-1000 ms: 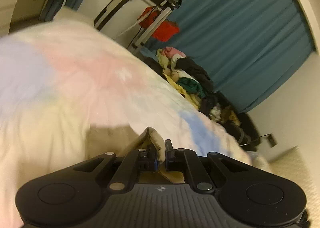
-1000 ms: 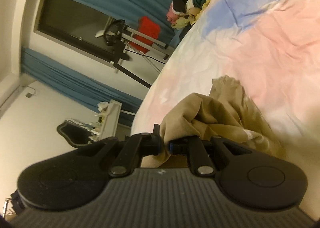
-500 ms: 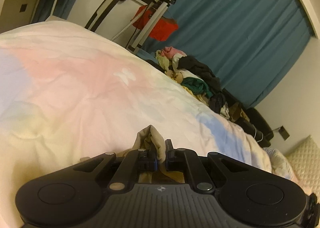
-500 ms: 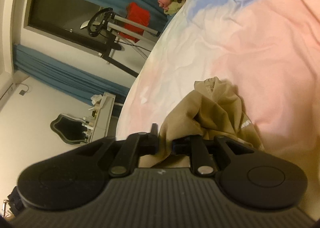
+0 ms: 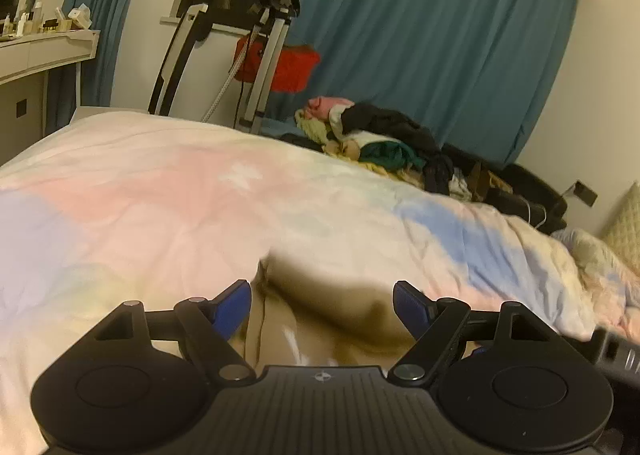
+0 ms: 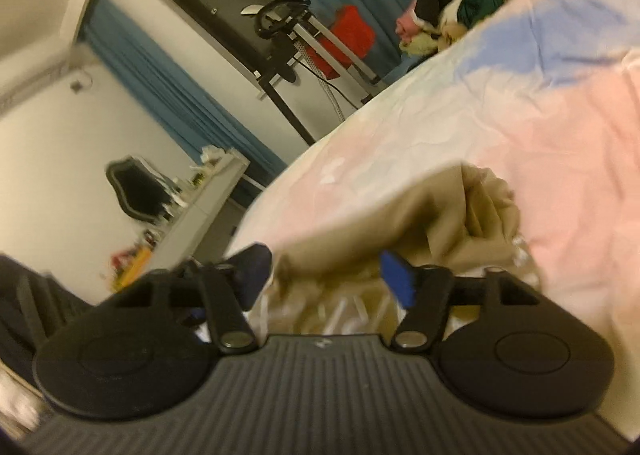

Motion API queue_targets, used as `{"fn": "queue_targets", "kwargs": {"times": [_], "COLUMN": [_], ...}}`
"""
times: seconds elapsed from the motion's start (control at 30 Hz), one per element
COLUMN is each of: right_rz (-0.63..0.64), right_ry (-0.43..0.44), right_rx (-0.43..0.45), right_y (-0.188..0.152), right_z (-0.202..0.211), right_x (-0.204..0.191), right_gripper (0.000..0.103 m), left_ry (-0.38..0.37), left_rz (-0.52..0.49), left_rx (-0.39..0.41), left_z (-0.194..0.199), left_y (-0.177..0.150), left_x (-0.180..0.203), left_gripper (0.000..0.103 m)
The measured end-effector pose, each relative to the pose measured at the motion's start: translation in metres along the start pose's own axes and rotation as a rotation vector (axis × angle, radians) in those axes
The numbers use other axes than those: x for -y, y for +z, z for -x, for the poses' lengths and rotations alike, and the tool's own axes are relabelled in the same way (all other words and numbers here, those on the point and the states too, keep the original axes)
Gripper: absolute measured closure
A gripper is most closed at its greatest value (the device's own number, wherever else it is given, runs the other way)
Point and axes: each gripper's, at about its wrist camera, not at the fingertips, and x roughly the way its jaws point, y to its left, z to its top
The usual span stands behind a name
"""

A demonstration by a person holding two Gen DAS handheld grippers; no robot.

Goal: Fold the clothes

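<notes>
A tan garment (image 5: 332,319) lies crumpled on the pastel bed cover (image 5: 168,207) right under both grippers. My left gripper (image 5: 322,301) is open, its blue pads spread wide above the cloth and holding nothing. In the right wrist view the same tan garment (image 6: 452,215) is bunched in front of my right gripper (image 6: 326,269), which is also open with the cloth loose between and beyond its pads. The image is blurred by motion.
A heap of mixed clothes (image 5: 384,143) sits at the bed's far side before blue curtains (image 5: 440,35). An exercise machine (image 5: 264,35) with a red item stands behind the bed. A white dresser (image 5: 36,51) is at the left. Pillows (image 5: 600,263) lie at right.
Both grippers were shut on the tan garment and have now opened, letting it drop onto the bed cover. Both views have swung and levelled out.
</notes>
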Motion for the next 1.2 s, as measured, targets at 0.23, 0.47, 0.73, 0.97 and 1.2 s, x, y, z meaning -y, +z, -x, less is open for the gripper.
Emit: {"fn": "queue_targets", "kwargs": {"times": [0.23,0.47,0.73,0.97,1.2], "right_rz": [0.175,0.209,0.248,0.262,0.298], "right_ry": [-0.19,-0.276,-0.258,-0.26,-0.317], "right_rx": [-0.05,-0.061,-0.021,-0.001,-0.1], "right_y": [-0.011,-0.004,-0.006,-0.014,-0.042], "right_z": [-0.018,-0.069,-0.036,0.007,0.002], "right_x": [-0.002,0.026,0.003,-0.016,-0.012], "right_gripper": [0.077,0.079,0.078,0.078,0.078], "left_ry": [0.036,0.089,0.08,0.05,0.132], "left_rz": [-0.083,-0.094,-0.125,-0.154,-0.226], "left_rx": [-0.064,-0.143,-0.094,-0.071,-0.156], "left_z": [-0.009,-0.054,-0.028,0.026,0.016], "left_y": [-0.018,-0.031,-0.022,-0.028,-0.055], "left_x": [0.006,-0.001,0.0,0.014,0.028], "left_gripper": [0.023,0.024,0.026,0.025,0.023]}}
